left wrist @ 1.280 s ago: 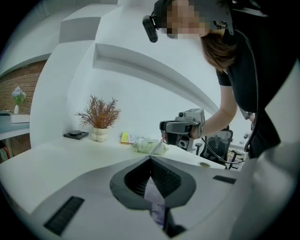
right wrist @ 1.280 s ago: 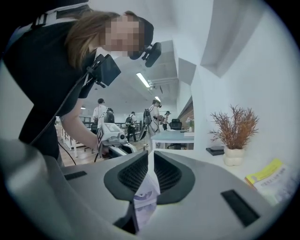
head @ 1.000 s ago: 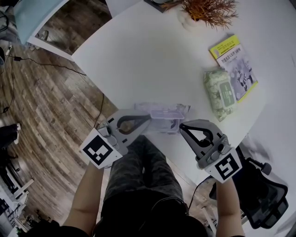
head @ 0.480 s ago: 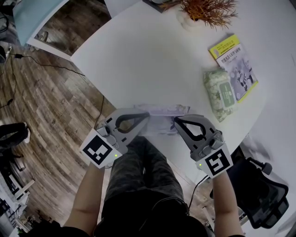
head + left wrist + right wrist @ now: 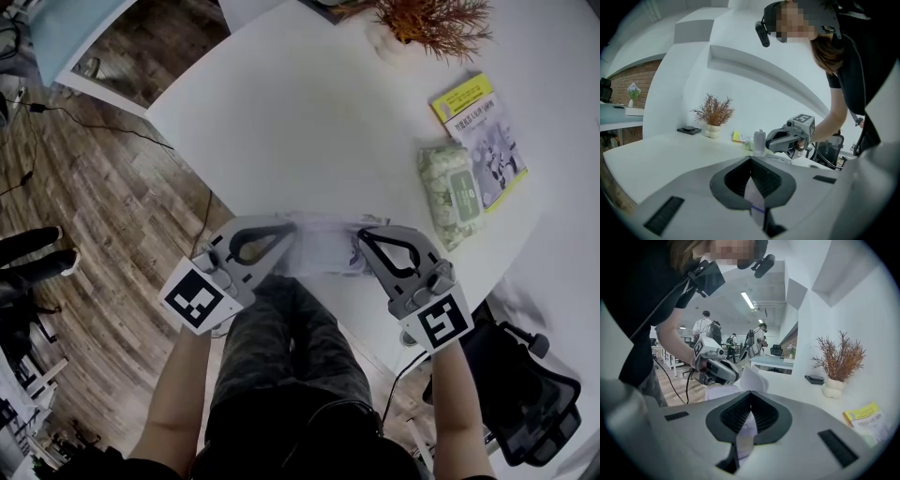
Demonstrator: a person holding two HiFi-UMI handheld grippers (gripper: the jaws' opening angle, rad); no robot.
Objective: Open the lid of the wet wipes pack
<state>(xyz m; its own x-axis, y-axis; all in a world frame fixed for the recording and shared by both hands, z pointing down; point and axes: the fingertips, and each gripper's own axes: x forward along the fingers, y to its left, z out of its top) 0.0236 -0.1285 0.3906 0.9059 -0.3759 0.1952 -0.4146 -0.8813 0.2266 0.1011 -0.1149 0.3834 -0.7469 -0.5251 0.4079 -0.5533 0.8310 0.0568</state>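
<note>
Since a second ago the right gripper (image 5: pixel 359 237) has swung in and down from the right, onto the end of the pack (image 5: pixel 326 249), and a person's feet (image 5: pixel 33 251) have come into view on the floor (image 5: pixel 103 197) at the left. The pale pack now sits at the near edge of the white table (image 5: pixel 281 112), just over the person's lap, stretched between the two grippers. The left gripper (image 5: pixel 296 232) is clamped on a thin, purple-lined fold of the pack's wrapper at the left end. The right gripper is pinched the same way on the wrapper at the right end. Whether the pack's underside touches the table cannot be told. Well to the right lies a green pack (image 5: pixel 454 192), touching a yellow booklet (image 5: pixel 483 131). A dried plant (image 5: pixel 427 21) stands at the far edge, and a black chair (image 5: pixel 525 398) is off the table's right corner.
</note>
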